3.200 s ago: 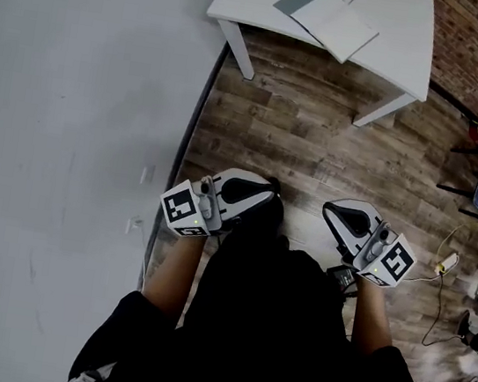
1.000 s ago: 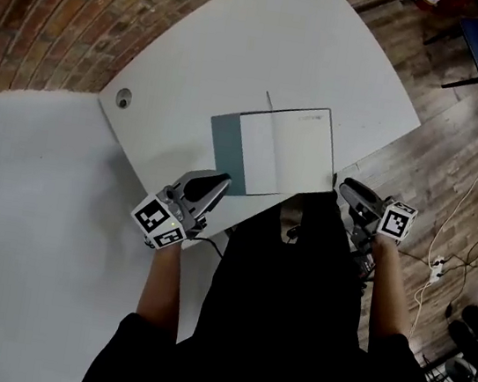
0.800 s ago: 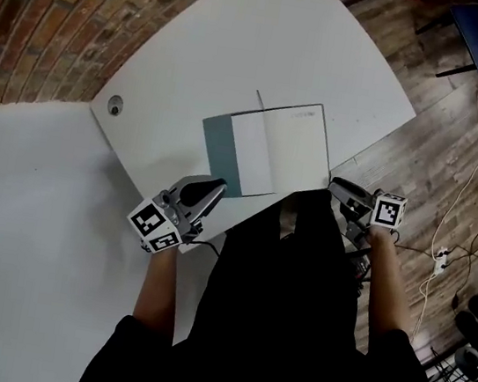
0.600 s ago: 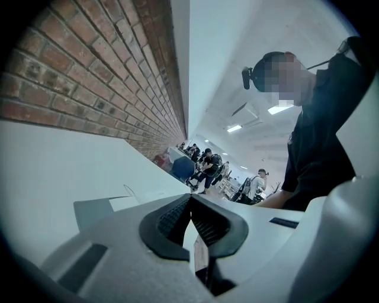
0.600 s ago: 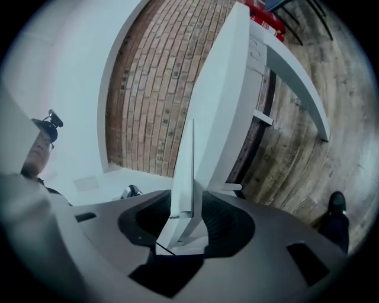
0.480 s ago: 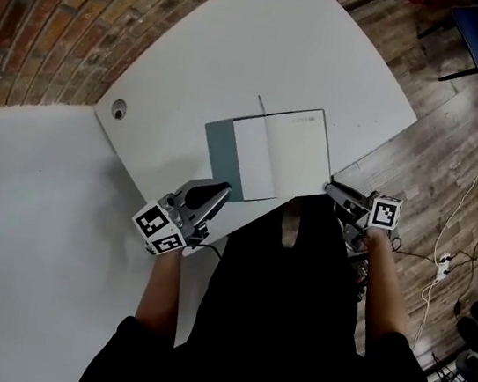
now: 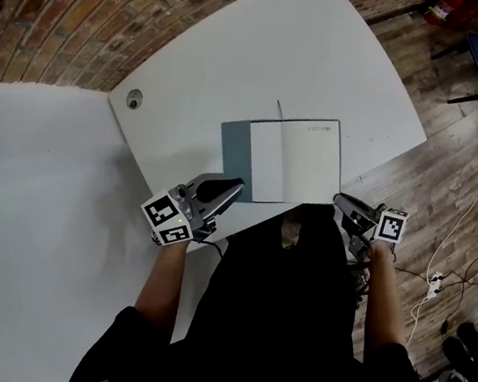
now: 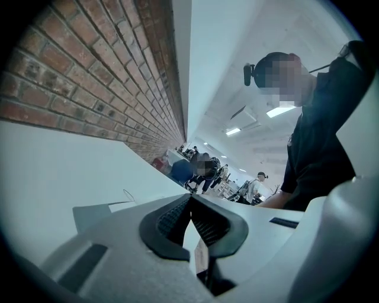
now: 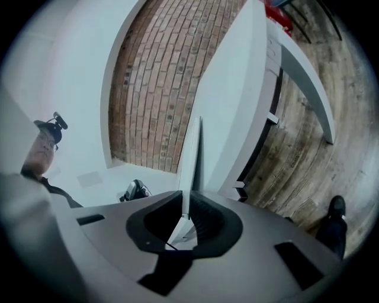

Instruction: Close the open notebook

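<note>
The notebook (image 7: 292,160) lay open on the table (image 7: 330,57), ahead of both grippers. Its near right corner sat between the jaws of the right gripper (image 7: 338,200), which had just been closing on it. The left gripper (image 7: 237,187) was at the notebook's near left corner, jaws together. A cable hole (image 7: 133,100) lay beyond it, to its left. A brick wall (image 7: 60,17) stood behind the table.
</note>
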`<state>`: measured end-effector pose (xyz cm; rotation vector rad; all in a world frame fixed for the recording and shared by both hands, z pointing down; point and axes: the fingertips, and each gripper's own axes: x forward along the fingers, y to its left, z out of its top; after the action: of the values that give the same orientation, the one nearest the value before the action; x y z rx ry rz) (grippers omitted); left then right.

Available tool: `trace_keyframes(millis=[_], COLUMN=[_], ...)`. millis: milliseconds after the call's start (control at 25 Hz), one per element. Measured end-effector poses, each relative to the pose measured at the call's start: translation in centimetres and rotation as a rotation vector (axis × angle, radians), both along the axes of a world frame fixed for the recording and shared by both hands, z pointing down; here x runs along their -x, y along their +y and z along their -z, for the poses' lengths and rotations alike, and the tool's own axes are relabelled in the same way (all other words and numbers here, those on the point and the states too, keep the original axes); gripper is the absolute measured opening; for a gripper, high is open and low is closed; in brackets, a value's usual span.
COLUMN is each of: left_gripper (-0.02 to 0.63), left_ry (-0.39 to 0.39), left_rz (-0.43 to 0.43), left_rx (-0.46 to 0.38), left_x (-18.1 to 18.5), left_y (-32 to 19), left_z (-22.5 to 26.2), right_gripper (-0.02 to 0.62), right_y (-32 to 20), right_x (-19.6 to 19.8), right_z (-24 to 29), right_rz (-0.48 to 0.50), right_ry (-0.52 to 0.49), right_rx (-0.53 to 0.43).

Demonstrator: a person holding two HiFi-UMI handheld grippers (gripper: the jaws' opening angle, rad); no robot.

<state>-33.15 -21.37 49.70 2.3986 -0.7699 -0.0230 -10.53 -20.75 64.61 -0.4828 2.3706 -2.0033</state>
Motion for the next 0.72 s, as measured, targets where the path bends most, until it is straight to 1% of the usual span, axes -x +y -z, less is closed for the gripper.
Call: trace_keyframes(millis=[120,280,400,560,640,720], left_gripper=[0.017,0.017,0.017,0.017,0.017,0.017], left_ry=[0.007,0.025,0.039,0.057,0.073,0.093], left_rz=[0.013,0.036,0.058,0.074,0.082,0.090], left_rx=[-0.006,-0.020,-0.032,-0.040,-0.046,-0.053], left_x=[0.6,1.6,2.3,3.4,3.7,3.9], left_y=[0.1,0.4,0.7,1.3,1.5,1.8], left_z=[0.0,0.1,0.5,0.9,0.9,1.0], right_gripper=[0.046,0.046,0.046,0.049,0.049,0.049], right_y=[-0.2,-0.6,-0.8,-0.5,-0.6,-0.6], right_x=[0.5,1.0,1.4,3.0,3.9,5.1], right_z=[2.1,4.5,6.4,8.4,9.4,10.4], right_rz=[0.031,0.061,0.101,0.182,0.214,0.242], right_ry=[0.048,0.152,0.252,0.408,0.450,0.467], right_rx=[-0.054,-0.132,-0.188,-0.277,-0.320,-0.364])
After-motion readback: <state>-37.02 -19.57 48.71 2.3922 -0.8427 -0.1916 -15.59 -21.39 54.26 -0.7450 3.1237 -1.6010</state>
